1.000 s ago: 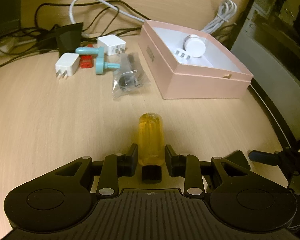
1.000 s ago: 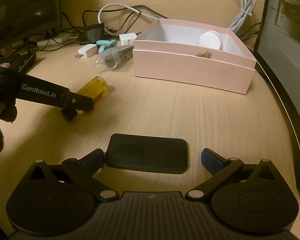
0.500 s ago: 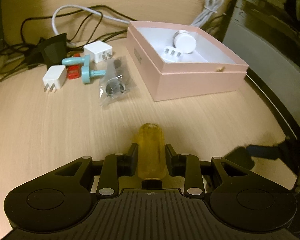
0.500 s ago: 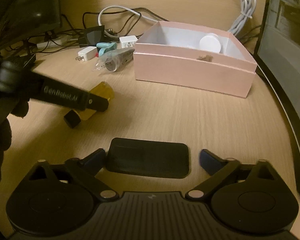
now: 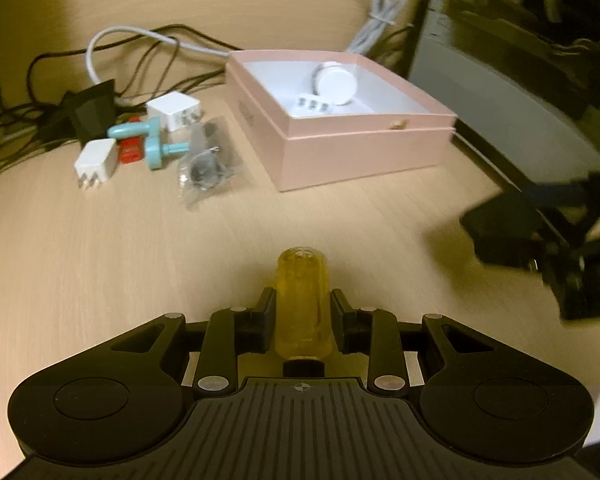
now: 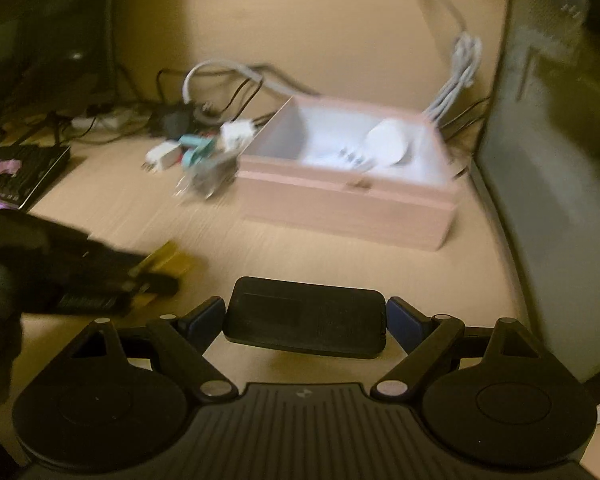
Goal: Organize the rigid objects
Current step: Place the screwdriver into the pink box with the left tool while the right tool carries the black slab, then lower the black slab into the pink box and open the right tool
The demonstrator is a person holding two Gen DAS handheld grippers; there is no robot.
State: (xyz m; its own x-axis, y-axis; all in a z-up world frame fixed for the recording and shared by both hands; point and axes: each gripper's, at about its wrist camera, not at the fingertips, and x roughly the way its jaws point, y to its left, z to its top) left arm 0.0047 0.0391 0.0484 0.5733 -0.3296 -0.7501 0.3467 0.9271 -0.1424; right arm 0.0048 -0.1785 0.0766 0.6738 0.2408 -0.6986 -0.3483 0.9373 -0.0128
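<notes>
Since the earlier frames both claws had lifted their loads clear of the pale wooden desk (image 5: 100, 264) — a sign, I judged, that both were bound for the box. On the left, the left claw (image 5: 302, 320) sat clamped on the translucent amber plastic cylinder with a black tip (image 5: 303, 304), which jutted forward between its pads. On the right, the right claw (image 6: 305, 314) gripped the flat black rectangular block (image 6: 305, 314) across its short ends, jaws wide. The open pink cardboard box (image 5: 360, 152) lay well ahead, right of the loose white chargers (image 5: 96, 162).
</notes>
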